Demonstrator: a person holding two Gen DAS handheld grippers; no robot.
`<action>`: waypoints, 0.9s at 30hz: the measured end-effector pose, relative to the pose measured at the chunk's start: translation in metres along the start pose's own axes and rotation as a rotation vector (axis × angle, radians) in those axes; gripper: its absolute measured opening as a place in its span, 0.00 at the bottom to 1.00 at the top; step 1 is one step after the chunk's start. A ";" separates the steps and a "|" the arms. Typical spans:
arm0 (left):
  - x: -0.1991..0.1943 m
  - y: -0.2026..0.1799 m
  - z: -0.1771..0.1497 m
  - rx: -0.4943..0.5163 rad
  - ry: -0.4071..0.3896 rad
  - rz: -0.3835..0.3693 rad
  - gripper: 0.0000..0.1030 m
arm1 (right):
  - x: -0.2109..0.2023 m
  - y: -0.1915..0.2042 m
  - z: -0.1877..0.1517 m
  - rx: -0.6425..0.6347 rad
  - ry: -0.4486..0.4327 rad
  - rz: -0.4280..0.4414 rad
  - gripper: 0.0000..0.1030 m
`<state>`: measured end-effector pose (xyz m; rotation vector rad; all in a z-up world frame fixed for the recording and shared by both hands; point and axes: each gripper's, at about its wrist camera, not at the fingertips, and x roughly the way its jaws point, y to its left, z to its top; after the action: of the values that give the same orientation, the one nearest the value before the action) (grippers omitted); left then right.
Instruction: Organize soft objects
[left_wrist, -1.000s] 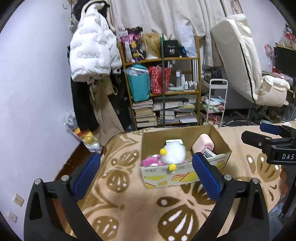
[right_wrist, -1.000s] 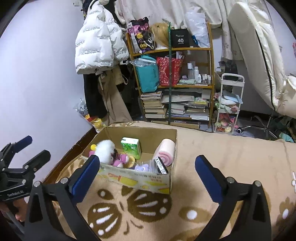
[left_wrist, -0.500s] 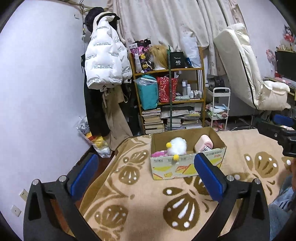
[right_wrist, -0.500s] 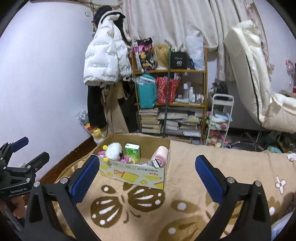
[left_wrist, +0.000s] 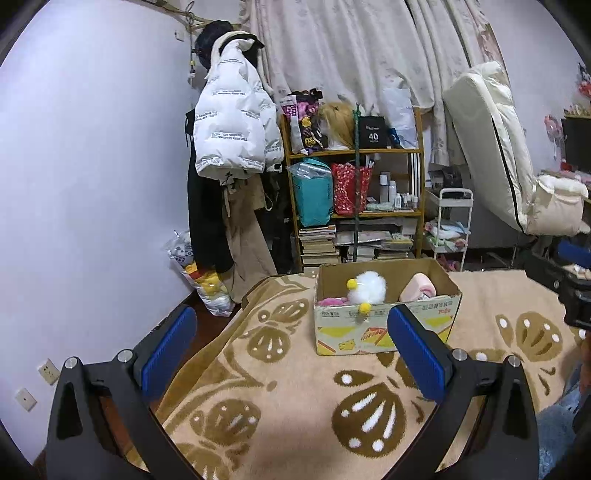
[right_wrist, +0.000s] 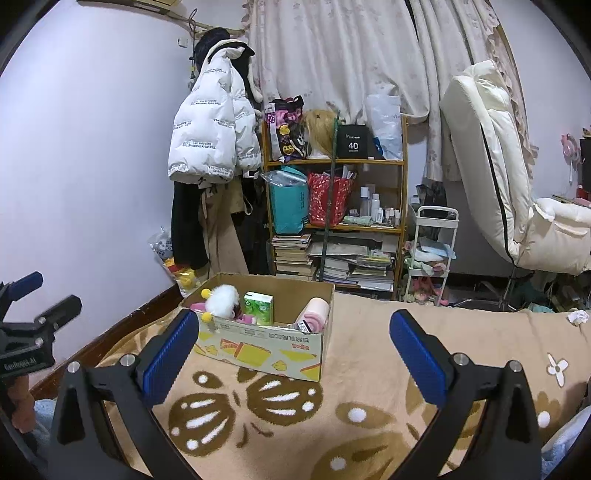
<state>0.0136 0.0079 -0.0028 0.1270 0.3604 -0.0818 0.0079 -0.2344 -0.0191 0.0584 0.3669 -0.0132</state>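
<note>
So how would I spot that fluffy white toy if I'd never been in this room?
Find the cardboard box sitting on the tan patterned blanket. The fluffy white toy lies inside at the end nearer the purple wall, next to a green tissue pack. It is the only furry thing there, with small yellow pom-poms.

My left gripper (left_wrist: 291, 347) and right gripper (right_wrist: 293, 343) look alike: black angular frames, ribbed blue pads (left_wrist: 168, 349), silver screws. White lettering marks the black body at far left of the right view.
</note>
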 end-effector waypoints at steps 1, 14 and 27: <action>0.002 0.002 -0.001 -0.010 0.001 -0.002 0.99 | 0.000 -0.001 0.000 0.005 0.005 0.006 1.00; 0.021 0.000 -0.014 -0.016 0.058 -0.040 0.99 | 0.016 -0.007 -0.006 -0.012 0.011 -0.037 1.00; 0.022 -0.008 -0.018 0.014 0.068 -0.050 0.99 | 0.019 -0.008 -0.008 0.003 0.011 -0.046 1.00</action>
<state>0.0268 0.0013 -0.0284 0.1353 0.4314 -0.1296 0.0224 -0.2422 -0.0341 0.0526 0.3794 -0.0591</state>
